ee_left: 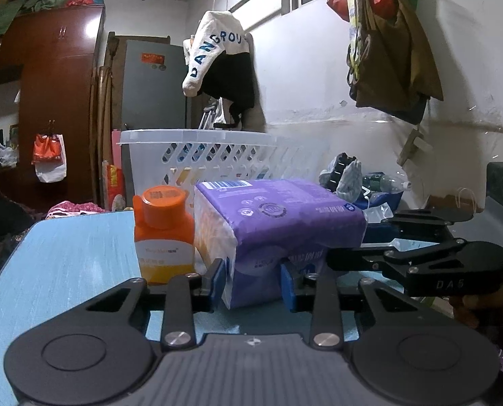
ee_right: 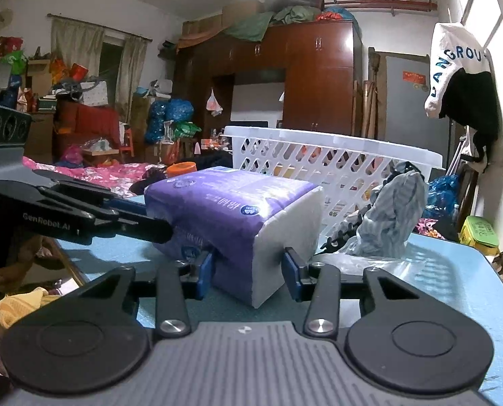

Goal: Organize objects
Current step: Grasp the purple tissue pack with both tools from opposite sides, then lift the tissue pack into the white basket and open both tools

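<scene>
A purple-and-white tissue pack [ee_left: 271, 223] lies on the blue table [ee_left: 65, 264]. My left gripper [ee_left: 253, 282] is shut on its near corner, blue pads pressed into both sides. My right gripper [ee_right: 248, 269] is shut on another corner of the same tissue pack [ee_right: 231, 213]. Each gripper shows in the other's view: the right gripper [ee_left: 329, 257] reaches in from the right, the left gripper [ee_right: 165, 228] from the left. An orange bottle [ee_left: 163, 233] stands just left of the pack; only its cap [ee_right: 182, 168] shows in the right wrist view.
A white slatted laundry basket [ee_left: 217, 155] stands behind the pack and also shows in the right wrist view [ee_right: 336, 165]. A grey cloth with a black comb-like item [ee_right: 386, 213] lies beside the basket. A green tin [ee_right: 479, 231] sits off the table's right edge.
</scene>
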Motion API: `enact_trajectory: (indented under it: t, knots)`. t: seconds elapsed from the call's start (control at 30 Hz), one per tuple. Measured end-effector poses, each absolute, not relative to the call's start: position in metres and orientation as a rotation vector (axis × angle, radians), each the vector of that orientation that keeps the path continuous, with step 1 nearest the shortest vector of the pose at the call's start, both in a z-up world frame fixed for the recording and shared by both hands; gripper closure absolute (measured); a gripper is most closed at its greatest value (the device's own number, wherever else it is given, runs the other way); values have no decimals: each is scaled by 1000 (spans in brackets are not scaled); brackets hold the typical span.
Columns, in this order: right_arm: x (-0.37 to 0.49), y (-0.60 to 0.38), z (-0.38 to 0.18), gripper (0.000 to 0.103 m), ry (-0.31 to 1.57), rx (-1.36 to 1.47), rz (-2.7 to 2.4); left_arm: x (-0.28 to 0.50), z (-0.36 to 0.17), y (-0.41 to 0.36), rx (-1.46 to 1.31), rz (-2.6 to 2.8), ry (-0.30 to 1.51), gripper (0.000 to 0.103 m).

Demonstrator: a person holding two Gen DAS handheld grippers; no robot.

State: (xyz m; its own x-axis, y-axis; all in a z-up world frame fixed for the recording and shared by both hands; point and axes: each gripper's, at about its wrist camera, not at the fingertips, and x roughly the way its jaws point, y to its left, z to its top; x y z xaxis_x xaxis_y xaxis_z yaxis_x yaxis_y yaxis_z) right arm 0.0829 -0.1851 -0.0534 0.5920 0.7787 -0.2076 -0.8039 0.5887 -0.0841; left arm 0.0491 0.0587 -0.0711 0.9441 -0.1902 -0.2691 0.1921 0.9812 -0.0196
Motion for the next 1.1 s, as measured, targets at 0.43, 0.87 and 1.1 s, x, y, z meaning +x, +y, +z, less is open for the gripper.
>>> enact_trajectory:
  t: [0.43,0.87,1.1]
  knots:
    - [68,-190,-26,57,51,-174,913,28,-39,46,54,-174,167,65]
    - [122,-191,78,57,-25,-201,885,86,77,28,156,-172,60,65]
    - [195,-174,97,58,107,-158,862,170,92,40,81,-183,192,65]
